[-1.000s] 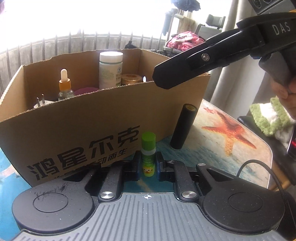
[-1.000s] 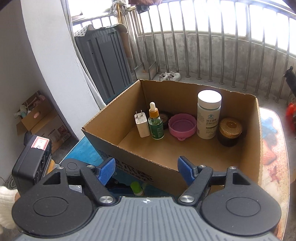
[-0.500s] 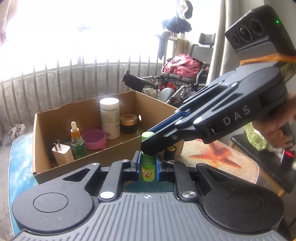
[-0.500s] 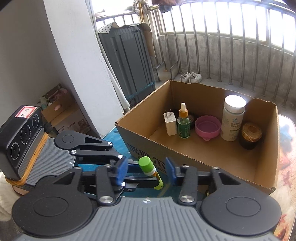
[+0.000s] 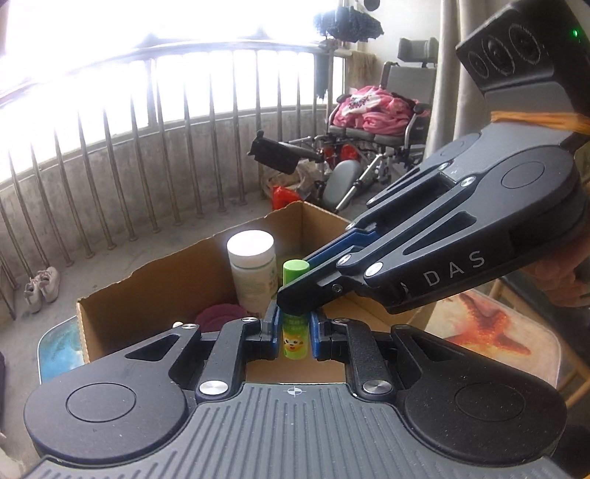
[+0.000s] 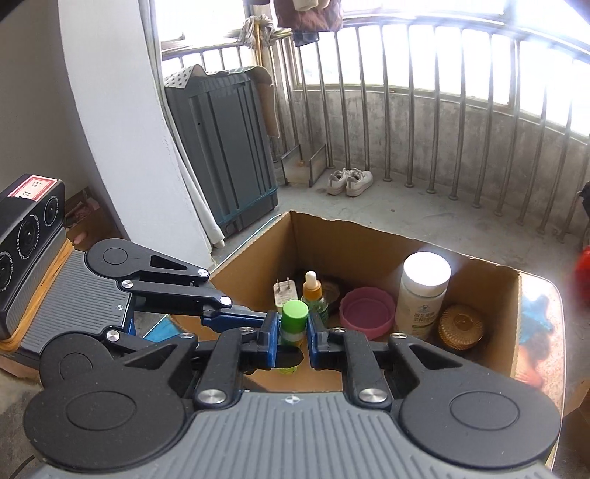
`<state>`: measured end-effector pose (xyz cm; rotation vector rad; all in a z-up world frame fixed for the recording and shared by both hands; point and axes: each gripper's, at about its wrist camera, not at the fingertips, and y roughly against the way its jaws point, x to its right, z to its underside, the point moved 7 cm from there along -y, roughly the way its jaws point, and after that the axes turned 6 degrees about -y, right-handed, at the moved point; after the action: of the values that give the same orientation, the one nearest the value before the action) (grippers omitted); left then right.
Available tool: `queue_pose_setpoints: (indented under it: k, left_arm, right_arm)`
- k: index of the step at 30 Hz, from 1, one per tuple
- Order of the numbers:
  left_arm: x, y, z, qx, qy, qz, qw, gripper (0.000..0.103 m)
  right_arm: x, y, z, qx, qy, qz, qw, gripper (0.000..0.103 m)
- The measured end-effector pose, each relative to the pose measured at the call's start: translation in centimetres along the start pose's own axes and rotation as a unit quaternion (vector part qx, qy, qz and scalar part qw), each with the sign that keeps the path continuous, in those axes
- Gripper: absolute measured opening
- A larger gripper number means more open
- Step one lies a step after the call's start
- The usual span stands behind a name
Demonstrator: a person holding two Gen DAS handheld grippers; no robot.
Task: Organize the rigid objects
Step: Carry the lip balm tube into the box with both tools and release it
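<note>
Balcony table [image 6: 542,306] | 1 box [image 6: 368,239]: 5 items | left gripper [image 5: 294,333] jaws pinching 1 green tube [image 5: 294,333] | right gripper [image 6: 291,337] jaws flanking it, contact unclear

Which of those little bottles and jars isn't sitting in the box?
The green-capped tube. Both grippers pinch it above the cardboard box, while the white bottle, dropper bottle and amber jar stand inside.

A home balcony. Ahead of the hand-held gripper runs a curved railing [image 6: 424,121] with sneakers [image 6: 349,181] on the concrete floor beneath it. Laundry [image 6: 309,14] hangs overhead, and a wheelchair [image 5: 379,121] heaped with pink clothes stands ahead to the right.
</note>
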<state>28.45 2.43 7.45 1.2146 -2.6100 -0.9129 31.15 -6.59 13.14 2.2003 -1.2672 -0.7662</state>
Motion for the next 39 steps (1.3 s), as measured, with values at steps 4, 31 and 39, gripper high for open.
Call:
queue_pose_setpoints:
  k: [4, 31, 39]
  left_arm:
    - [-1.7, -4.3, 0.0, -0.060, -0.025, 0.008, 0.9979, 0.015]
    - [-2.3, -5.2, 2.8, -0.188, -0.111, -0.003, 0.9759, 0.035]
    - [3.7, 4.1, 0.9, -0.066, -0.097, 0.019, 0.9929, 0.058]
  right_arm:
    - [2.2, -3.9, -1.1, -0.034, 0.009, 0.028, 0.999, 0.018]
    - [4.4, -10.7, -0.3, -0.108, 0.003, 0.039, 0.993, 0.018]
    - [4.0, -0.3, -1.2, -0.010, -0.038, 0.019, 0.999, 0.031]
